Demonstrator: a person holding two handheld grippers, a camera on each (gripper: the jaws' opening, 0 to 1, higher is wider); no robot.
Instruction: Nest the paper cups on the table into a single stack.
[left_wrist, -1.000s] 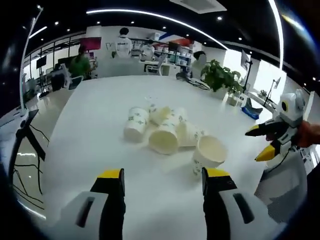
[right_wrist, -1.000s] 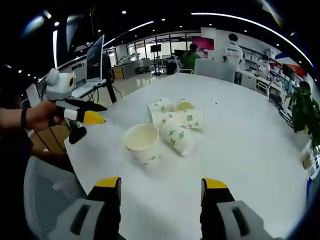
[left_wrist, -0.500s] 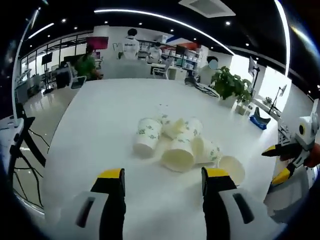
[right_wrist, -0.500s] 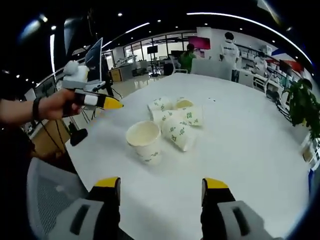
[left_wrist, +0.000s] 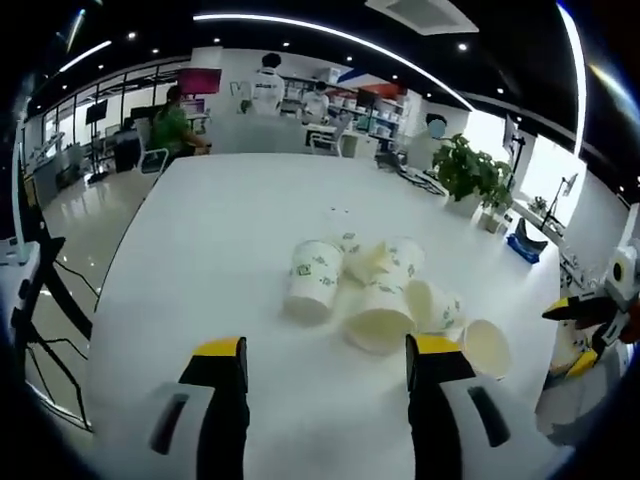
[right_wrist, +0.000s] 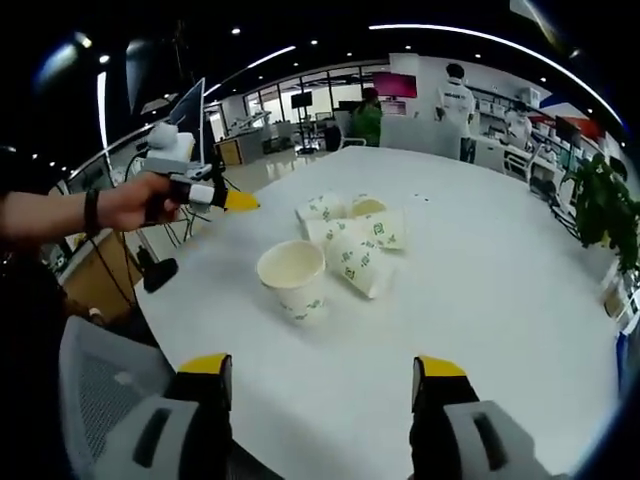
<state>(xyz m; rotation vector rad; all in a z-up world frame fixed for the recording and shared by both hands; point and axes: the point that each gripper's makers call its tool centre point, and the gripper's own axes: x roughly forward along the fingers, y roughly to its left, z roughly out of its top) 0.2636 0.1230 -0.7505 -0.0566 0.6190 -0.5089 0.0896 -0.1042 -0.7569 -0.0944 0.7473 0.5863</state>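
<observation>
Several white paper cups with green print sit in a loose cluster on the white table (left_wrist: 200, 230). In the left gripper view one cup (left_wrist: 312, 280) stands mouth down, others lie on their sides (left_wrist: 380, 315), and an open-mouthed cup (left_wrist: 487, 345) is at the right end. My left gripper (left_wrist: 326, 350) is open and empty, short of the cluster. In the right gripper view that open-mouthed cup (right_wrist: 292, 278) stands nearest, with the lying cups (right_wrist: 355, 262) behind it. My right gripper (right_wrist: 322, 367) is open and empty. The left gripper (right_wrist: 215, 195) hovers left of the cups, and the right gripper (left_wrist: 590, 325) appears at the far right.
A grey mesh chair (right_wrist: 100, 400) stands by the table's near left edge. A potted plant (left_wrist: 465, 170) is past the far right side. People (left_wrist: 175, 125) and desks are in the background, well away from the table. Bare tabletop (right_wrist: 500, 270) lies right of the cups.
The left gripper, held by a hand, has moved in over the table edge toward the cups. The cups have not moved; both views have shifted a little.
</observation>
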